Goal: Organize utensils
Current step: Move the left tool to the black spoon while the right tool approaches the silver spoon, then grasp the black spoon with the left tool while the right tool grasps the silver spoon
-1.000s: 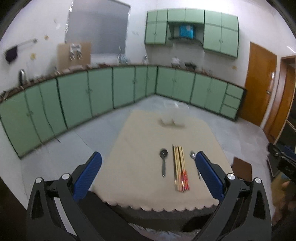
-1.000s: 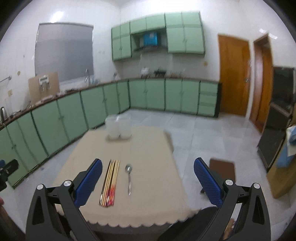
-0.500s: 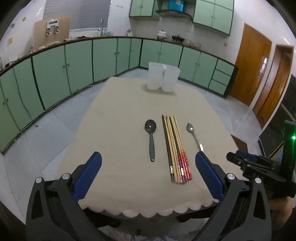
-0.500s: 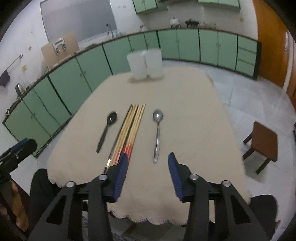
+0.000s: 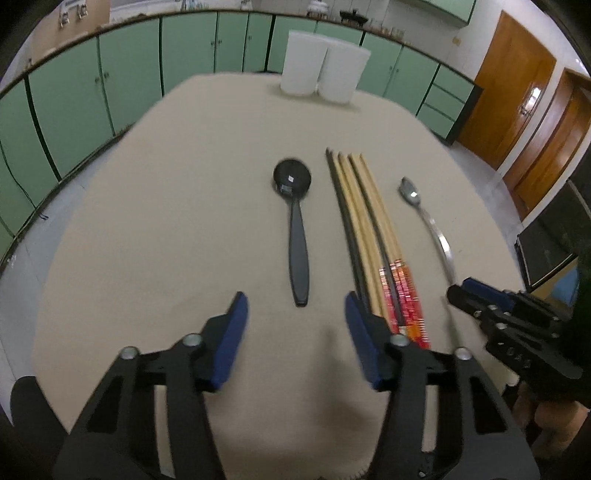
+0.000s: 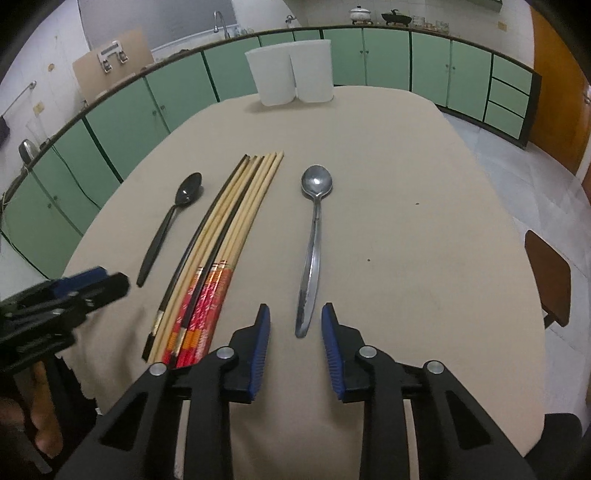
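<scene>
Table [image 6: 424, 192] carries chopsticks [image 6: 225, 236] between black spoon [image 5: 297, 229] and metal spoon [image 6: 313, 243]. My left hand-held gripper [image 5: 295, 317], jaws just narrowing but empty, frames the black handle end; my right hand-held gripper [image 6: 295, 325], likewise narrowing, straddles the metal handle, not touching.

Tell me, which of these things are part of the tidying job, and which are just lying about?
Part of the job:
- black spoon
- metal spoon
- chopsticks
- two white containers, probably where the utensils go
- left gripper and right gripper, jaws just been closing, nothing gripped yet

Just lying about:
- stool
- pots on the counter
- tap
</scene>
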A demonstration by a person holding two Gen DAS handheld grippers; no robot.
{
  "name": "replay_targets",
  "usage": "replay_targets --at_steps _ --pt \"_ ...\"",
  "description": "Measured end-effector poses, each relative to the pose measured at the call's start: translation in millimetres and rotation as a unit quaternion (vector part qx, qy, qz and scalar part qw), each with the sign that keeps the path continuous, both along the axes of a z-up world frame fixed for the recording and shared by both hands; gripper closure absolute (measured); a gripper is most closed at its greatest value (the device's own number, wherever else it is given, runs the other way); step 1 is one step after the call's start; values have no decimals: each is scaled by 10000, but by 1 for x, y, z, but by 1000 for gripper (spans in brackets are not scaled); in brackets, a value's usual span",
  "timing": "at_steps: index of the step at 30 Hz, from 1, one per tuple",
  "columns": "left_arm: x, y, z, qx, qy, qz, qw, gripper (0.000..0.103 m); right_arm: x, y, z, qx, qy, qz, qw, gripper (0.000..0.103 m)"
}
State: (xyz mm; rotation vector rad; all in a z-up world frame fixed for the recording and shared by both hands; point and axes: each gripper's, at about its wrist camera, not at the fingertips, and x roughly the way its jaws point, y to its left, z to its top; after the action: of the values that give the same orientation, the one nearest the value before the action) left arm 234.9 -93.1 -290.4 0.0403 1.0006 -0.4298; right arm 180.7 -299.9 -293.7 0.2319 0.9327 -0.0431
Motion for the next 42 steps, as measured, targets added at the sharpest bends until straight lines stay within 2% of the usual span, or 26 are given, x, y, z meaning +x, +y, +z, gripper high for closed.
replay_targets --at_steps 3,8,10,11,12,17,28,31,33,38,42 --pt "9 -6 -11 27 57 -19 10000 60 3 -1 -2 -38 1 11 10000 75" --pt "10 -11 -9 66 -48 -96 9999 61 10 1 -3 -139 -12 14 9999 77" --pt "10 -13 -9 109 -90 -67 9999 76 10 0 -2 -175 -11 11 9998 87" --pt "11 -12 -9 90 -80 -65 9999 87 11 -1 -2 -163 0 6 9999 91" --pt "11 -11 -9 44 -48 -77 9999 92 11 -3 -2 -129 3 2 9999 92" --pt "10 -8 3 -110 -93 -102 9998 92 12 -6 9 -114 -25 9 9999 93" --pt "19 -11 93 -373 -750 -398 9957 93 35 -21 90 -268 -385 175 9987 93" --pt "27 -13 108 -418 -771 -478 9950 95 49 -24 106 -348 -367 268 9984 93" --pt "35 -17 114 -419 -732 -564 9948 100 56 -25 113 -389 -331 342 9981 93" --pt "47 -20 128 -468 -603 -685 9947 100 66 -22 131 -461 -305 545 9970 93" --pt "52 -20 141 -449 -720 -740 9936 100 72 -25 145 -486 -349 607 9964 93"
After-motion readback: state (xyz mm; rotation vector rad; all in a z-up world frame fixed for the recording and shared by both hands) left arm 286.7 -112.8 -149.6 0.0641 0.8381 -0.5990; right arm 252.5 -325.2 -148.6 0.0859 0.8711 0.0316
